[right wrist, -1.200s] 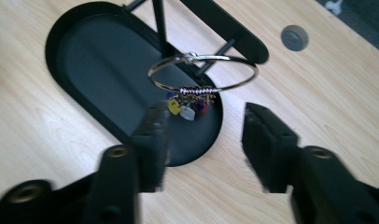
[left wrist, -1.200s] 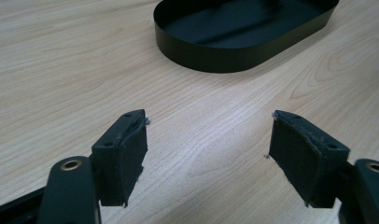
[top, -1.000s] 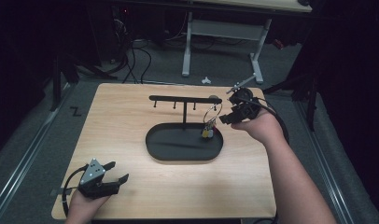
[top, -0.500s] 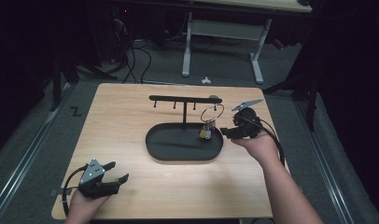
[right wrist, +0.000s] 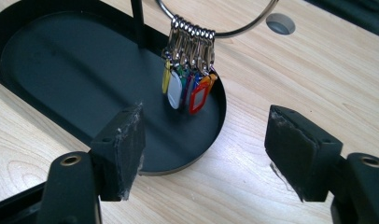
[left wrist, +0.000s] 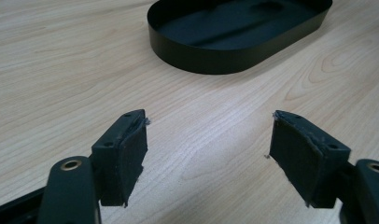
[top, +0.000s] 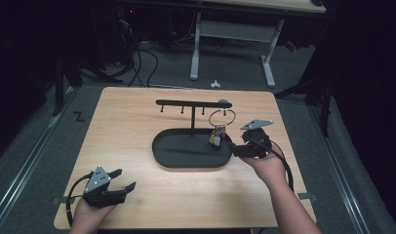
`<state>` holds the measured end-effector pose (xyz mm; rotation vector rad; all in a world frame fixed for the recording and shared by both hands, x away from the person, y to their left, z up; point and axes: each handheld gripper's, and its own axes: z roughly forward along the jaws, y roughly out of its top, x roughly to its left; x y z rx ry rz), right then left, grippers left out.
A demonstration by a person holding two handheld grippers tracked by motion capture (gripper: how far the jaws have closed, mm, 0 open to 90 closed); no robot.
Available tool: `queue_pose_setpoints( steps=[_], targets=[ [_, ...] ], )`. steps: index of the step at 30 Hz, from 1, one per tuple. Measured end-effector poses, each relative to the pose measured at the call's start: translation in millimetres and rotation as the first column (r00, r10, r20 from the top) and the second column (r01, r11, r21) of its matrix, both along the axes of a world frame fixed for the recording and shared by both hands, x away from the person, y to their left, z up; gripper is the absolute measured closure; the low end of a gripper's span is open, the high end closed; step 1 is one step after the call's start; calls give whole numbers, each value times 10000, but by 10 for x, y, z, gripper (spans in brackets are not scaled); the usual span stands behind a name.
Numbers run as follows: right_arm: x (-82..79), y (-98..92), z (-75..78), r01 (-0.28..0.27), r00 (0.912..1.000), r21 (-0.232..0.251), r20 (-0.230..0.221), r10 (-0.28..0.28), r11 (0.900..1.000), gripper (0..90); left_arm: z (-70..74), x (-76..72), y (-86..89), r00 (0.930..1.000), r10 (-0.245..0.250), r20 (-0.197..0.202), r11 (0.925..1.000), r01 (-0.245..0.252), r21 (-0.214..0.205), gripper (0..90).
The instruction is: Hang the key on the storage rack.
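Two grippers: at work over a wooden table [top: 137, 122], one near each front corner region.
Left gripper [top: 122, 187]: low at the table's front-left corner, jaws spread wide and holding nothing; pads [left wrist: 124, 156] poised just above bare wood.
Left gripper's outlook: toward the black oval tray [left wrist: 197, 56], well apart, long axis across its line of sight.
Tray: at the table's middle, long axis parallel to the front edge; thin post rising from it to a black hook bar [top: 186, 103].
Key ring [top: 221, 117]: hanging from the bar's right end, upright, a bunch of coloured tags [right wrist: 187, 88] dangling over the tray's right end.
Tags: clipped in a row along the ring's lowest arc, hanging straight down, apparently clear of the tray floor.
Right gripper [top: 232, 146]: at the tray's right end, jaws released and empty, nothing between the pads [right wrist: 127, 149].
Decisive relation: tags straight ahead of the right gripper and centred between its open jaws, slightly beyond the tips; ring above them.
Nearer hand: the right, by far; left well apart across the tray.
Likely next: a short forward reach to close on tags or ring, judged from position alone.
Risk: swinging bunch, post close beside it.
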<state>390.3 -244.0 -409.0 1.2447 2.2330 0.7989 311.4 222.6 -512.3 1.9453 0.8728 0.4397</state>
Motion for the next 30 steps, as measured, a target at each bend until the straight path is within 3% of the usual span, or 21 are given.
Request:
queue_pose_setpoints(
  steps=[3, 6, 11, 13, 14, 15, 16, 17, 23, 25, 26, 29, 30],
  targets=[
    [-104, -23, -102, 84, 9994, 459, 331, -100, 9989, 302, -8, 5, -4, 10000, -53, -15, 9999, 53, 114, 278],
    [-181, -37, -204, 81, 9986, 585, 519, -111, 9983, 321, -9, -3, -3, 10000, -25, -9, 10000, 25, 76, 278],
    [-395, -76, -544, 46, 9960, 1120, 885, -145, 9937, 304, 4, 0, 3, 10000, 48, 46, 10000, -48, 21, 278],
    [-460, -91, -666, -8, 9965, 1576, 825, -123, 9875, 253, 0, -3, 3, 10000, 43, 43, 10000, -44, 73, 278],
    [-460, -91, -666, -8, 9965, 1576, 825, -123, 9875, 253, 0, -3, 3, 10000, 43, 43, 10000, -44, 73, 278],
    [-507, -88, -788, -98, 9986, 1743, 520, 8, 9846, 214, 0, -7, 5, 10000, 36, 61, 10000, -37, 73, 278],
    [-507, -88, -788, -98, 9986, 1743, 520, 8, 9846, 214, 0, -7, 5, 10000, 36, 61, 10000, -37, 73, 278],
    [-558, -88, -882, -86, 9989, 1753, 467, 4, 9845, 193, 3, -3, 9, 10000, 53, 61, 10000, -53, 37, 277],
    [-731, -132, -1029, 287, 9963, 2087, 728, -448, 9776, 150, 4, -4, -12, 9999, 92, 71, 10000, -92, 32, 271],
    [-812, -168, -1064, 396, 9944, 2366, 859, -615, 9708, 148, 10, -5, -17, 9998, 170, 129, 9998, -171, 108, 259],
    [-858, -191, -1086, 500, 9925, 2366, 966, -747, 9703, 142, 12, -3, -17, 9996, 243, 149, 9997, -245, 80, 250],
    [-947, -235, -1133, 482, 9923, 1732, 1044, -670, 9837, 106, 15, 5, -10, 9993, 337, 132, 9994, -338, 65, 236],
    [-947, -235, -1133, 482, 9923, 1732, 1044, -670, 9837, 106, 15, 5, -10, 9993, 337, 132, 9994, -338, 65, 234]
  ],
)
